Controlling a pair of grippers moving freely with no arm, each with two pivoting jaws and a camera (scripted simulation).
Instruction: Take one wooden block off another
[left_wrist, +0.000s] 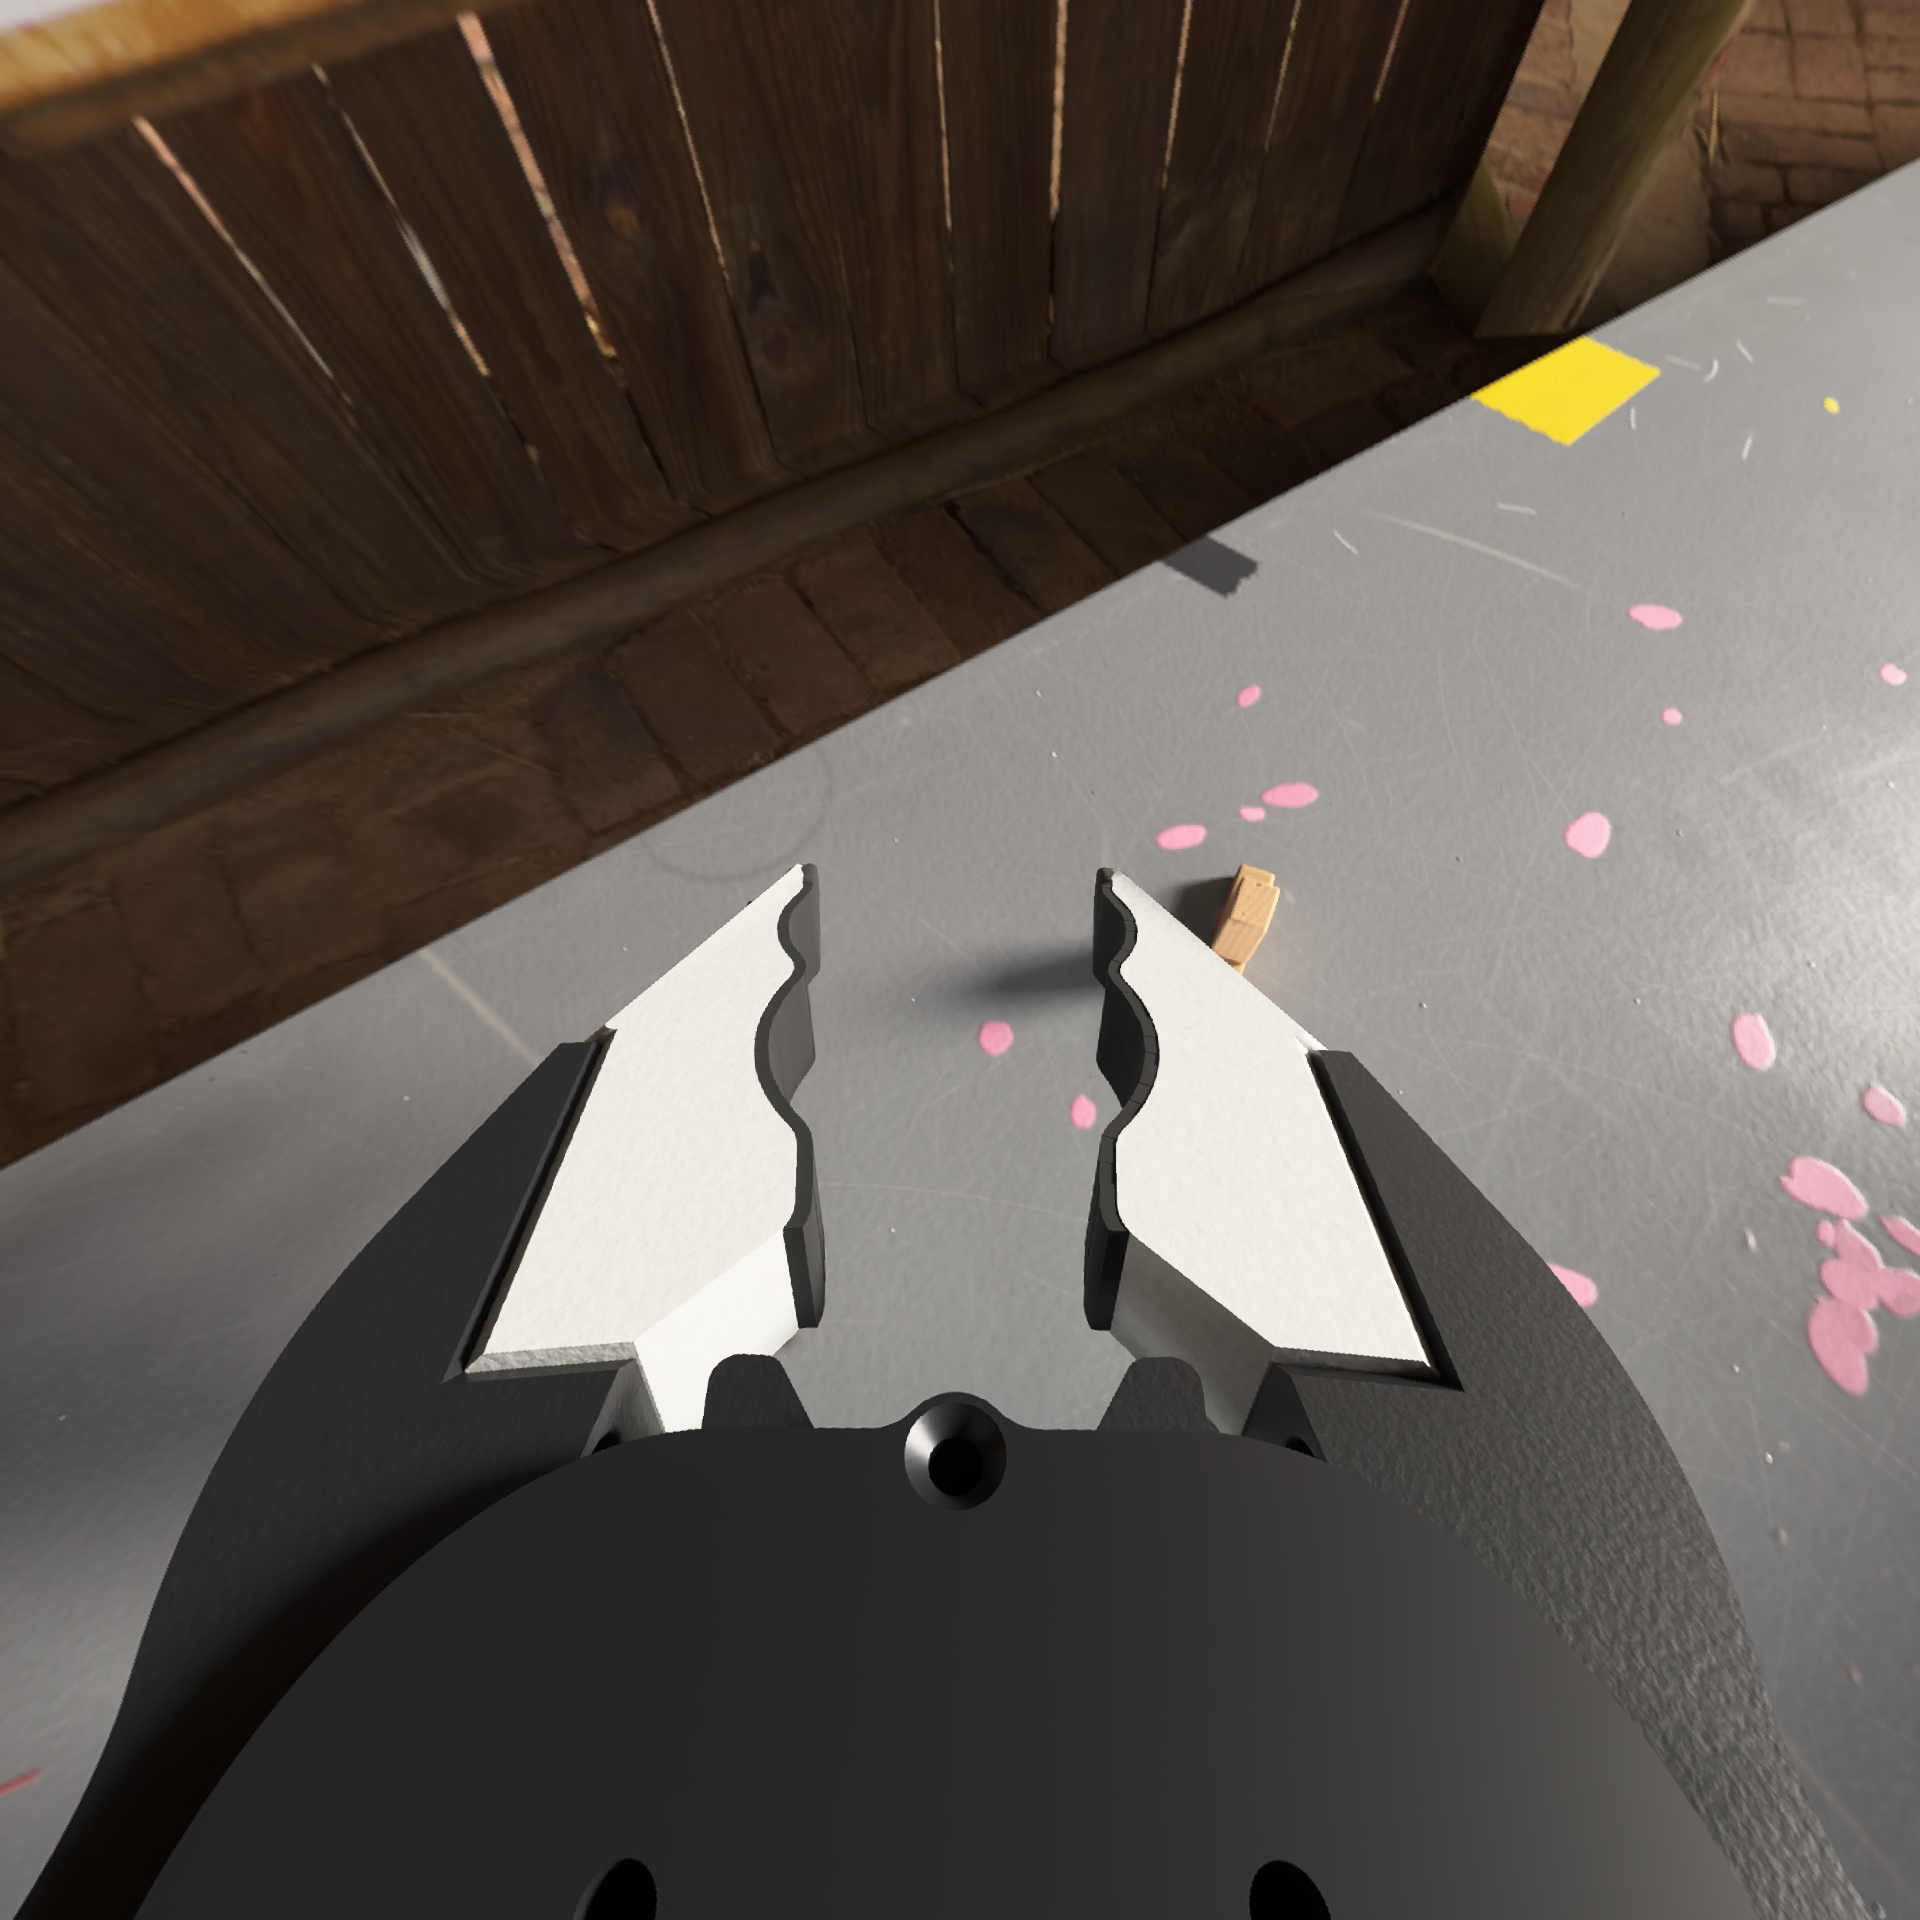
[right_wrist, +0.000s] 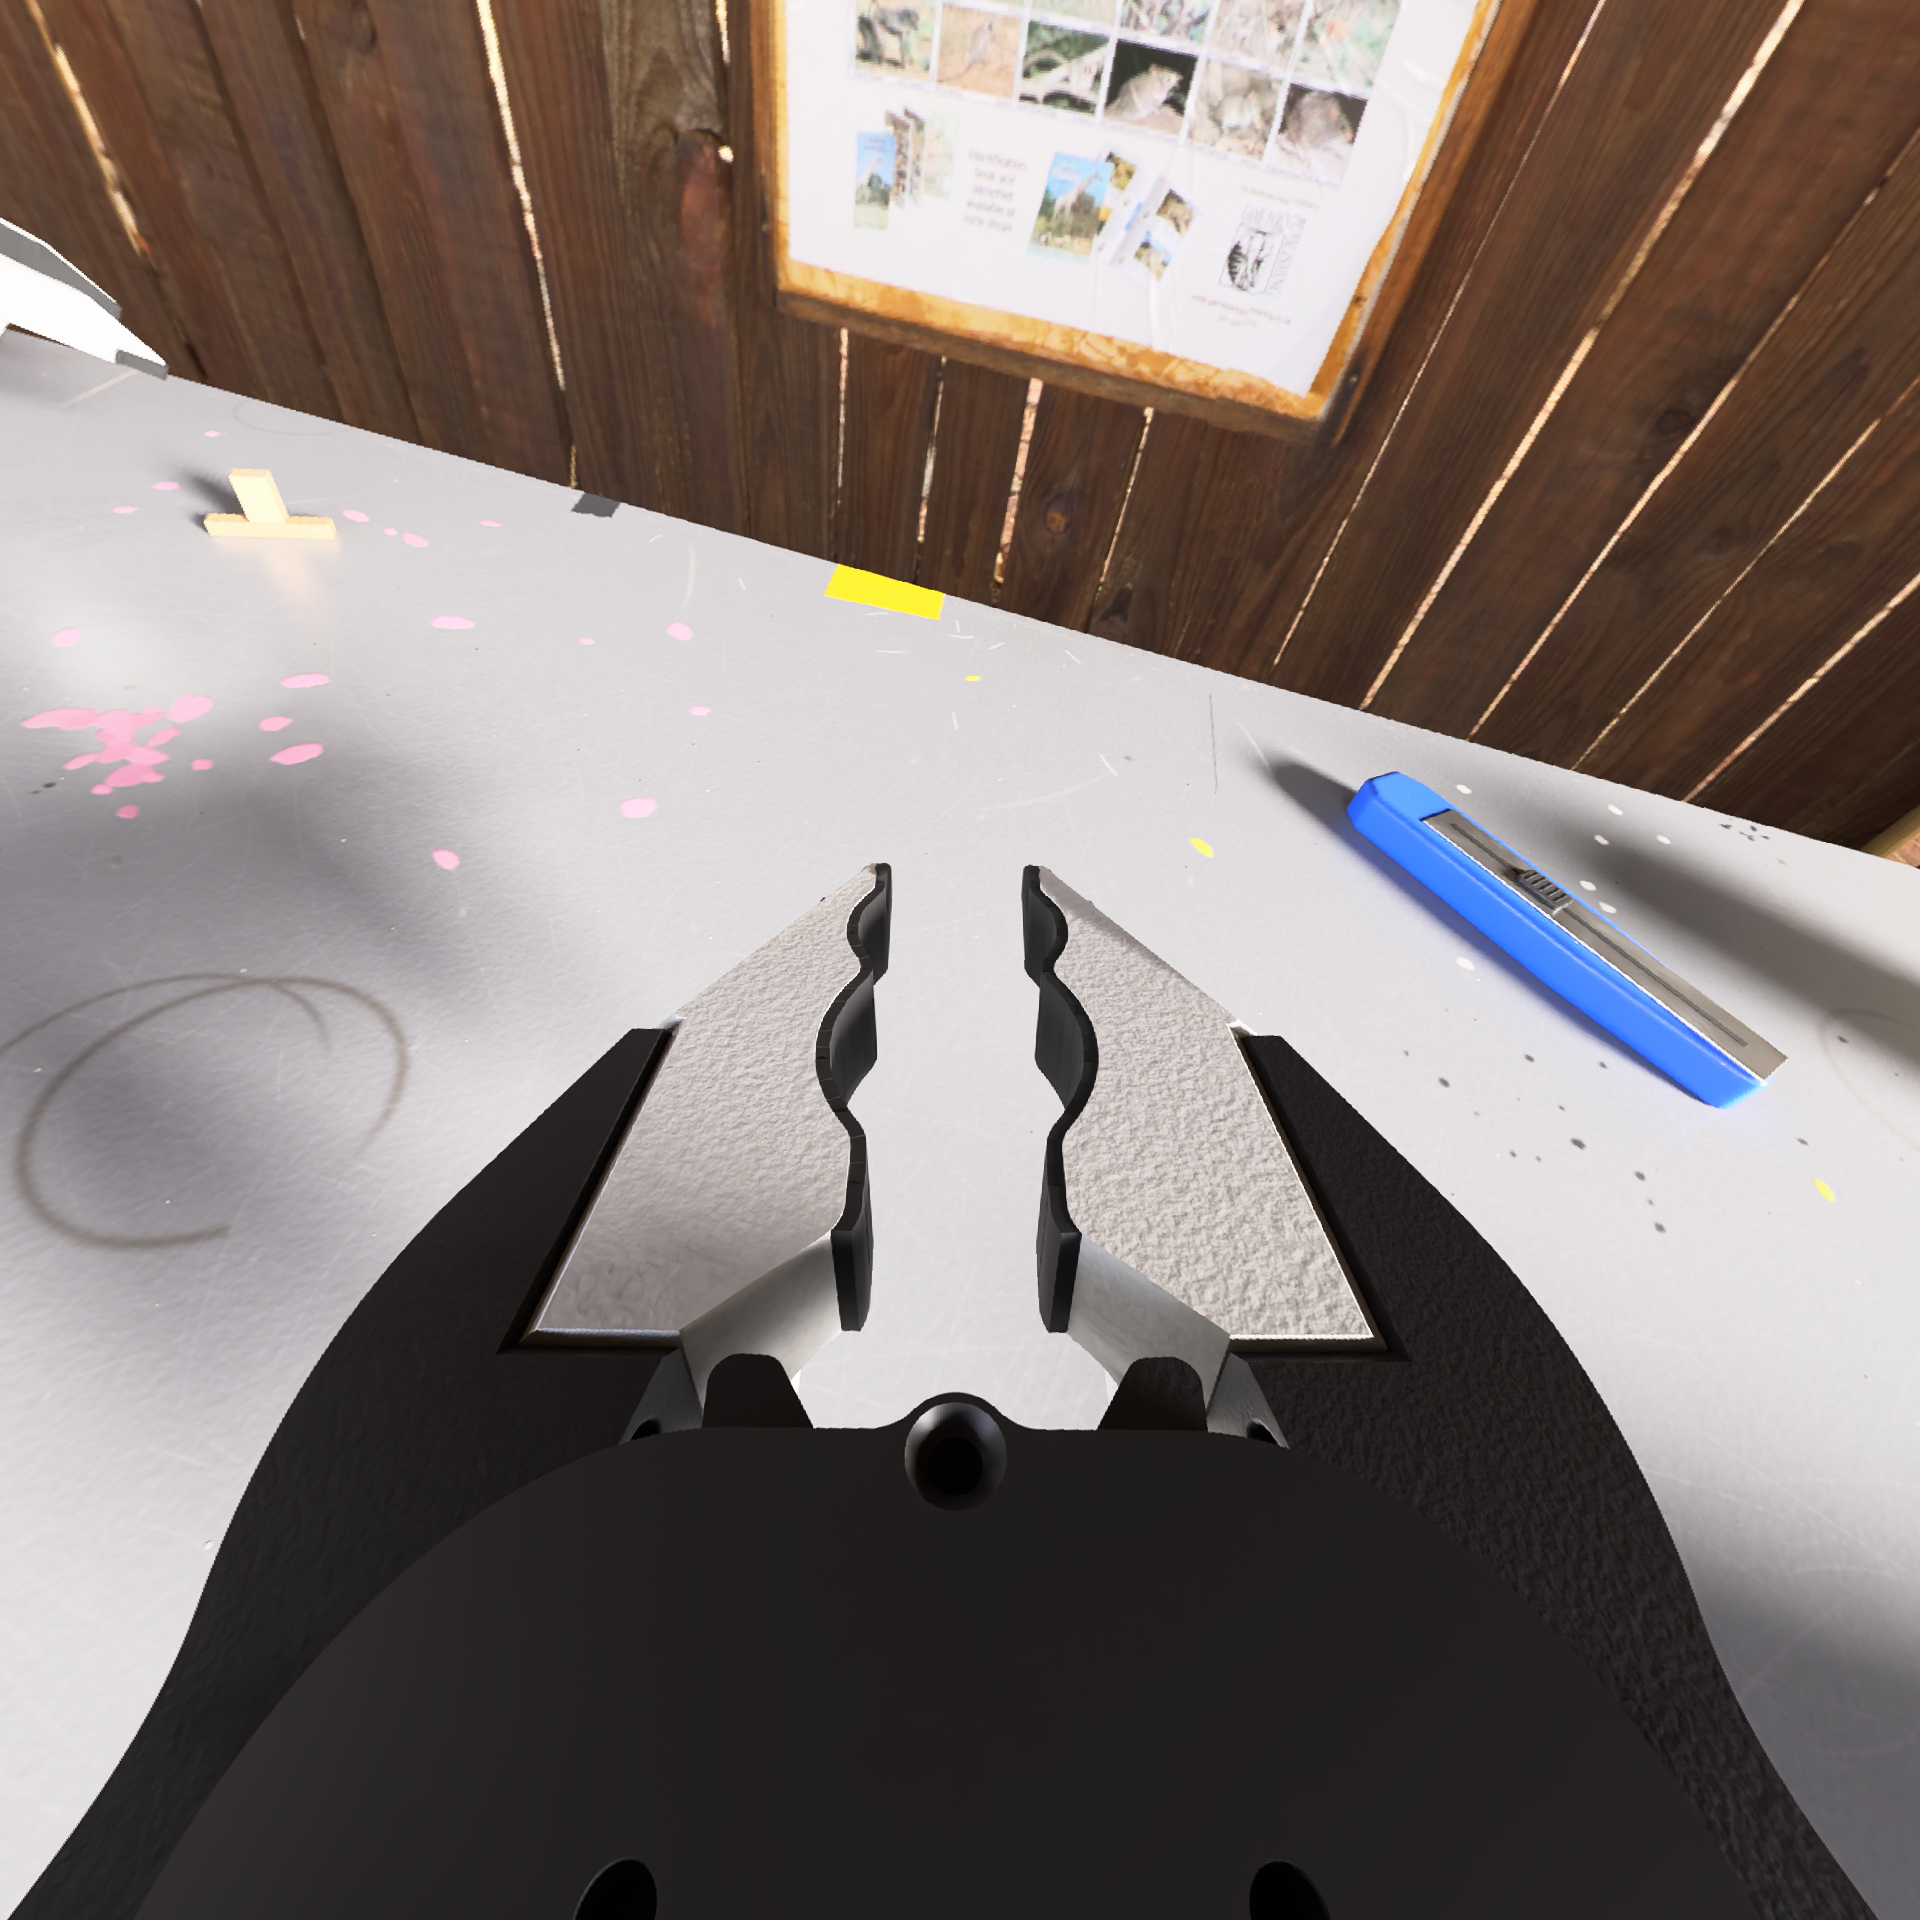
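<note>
On grey tabletop (right_wrist: 727, 727), far left: upper wooden block (right_wrist: 255, 490) stands on lower wooden block (right_wrist: 272, 526), still stacked, untouched.

Step, judged: approach, no grasp yet.

Left hand-held gripper (left_wrist: 956, 883): spread, empty, hovering over tabletop. Blocks just beyond its right fingertip, partly hidden behind it, off to right of gap.

Right hand-held gripper (right_wrist: 956, 878): parted, empty, well apart from blocks; blue utility knife (right_wrist: 1558, 945) lies to its right.

Next move, likely: left shifts right, centres gap on upper block, pinches, lifts clear.
</note>
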